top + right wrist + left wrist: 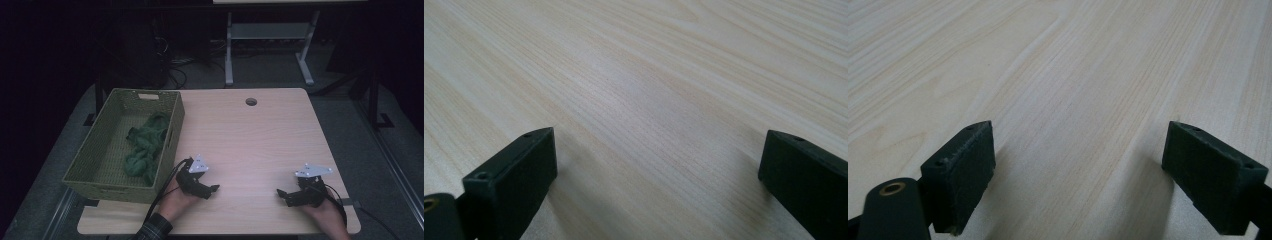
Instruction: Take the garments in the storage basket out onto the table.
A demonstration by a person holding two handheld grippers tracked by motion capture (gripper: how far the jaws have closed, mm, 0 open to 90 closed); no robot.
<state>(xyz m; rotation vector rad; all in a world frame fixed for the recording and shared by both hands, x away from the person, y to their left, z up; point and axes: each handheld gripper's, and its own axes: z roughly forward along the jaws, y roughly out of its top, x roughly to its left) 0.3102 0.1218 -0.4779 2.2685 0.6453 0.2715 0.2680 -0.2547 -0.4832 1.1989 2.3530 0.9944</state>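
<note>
Left gripper: your left gripper (212, 190) rests low on the wooden table (250, 145) at about 7 o'clock of the tabletop; its jaws stand wide apart with nothing but bare wood grain between them in the left gripper view (1078, 165); released, grasping nothing; the tips point toward 3 o'clock, at your other hand

Right gripper: your right gripper (282, 195) sits at about 5 o'clock of the tabletop, tips pointing toward 9 o'clock; in the right gripper view (656, 170) the two black jaws are spread far apart over empty tabletop; released as well

Hands: your left hand (175, 200) comes in from the bottom edge with a plaid sleeve (155, 227) at the wrist; your right hand (322, 212) comes in at the lower right; a grey three-cornered plate tops each gripper

Gap between the tools: the two grippers face each other, well apart, with bare wood between them

Green cloth: the crumpled green cloth (145, 147) lies inside the basket, bunched against its right wall; from your left gripper it is at about 10 o'clock, near but not touching

Basket: the woven green basket (95, 150) stands on the left part of the table, at 9 o'clock, its near corner just beside your left hand

Table hole: a round cable hole (251, 102) sits at 12 o'clock near the far edge
</note>
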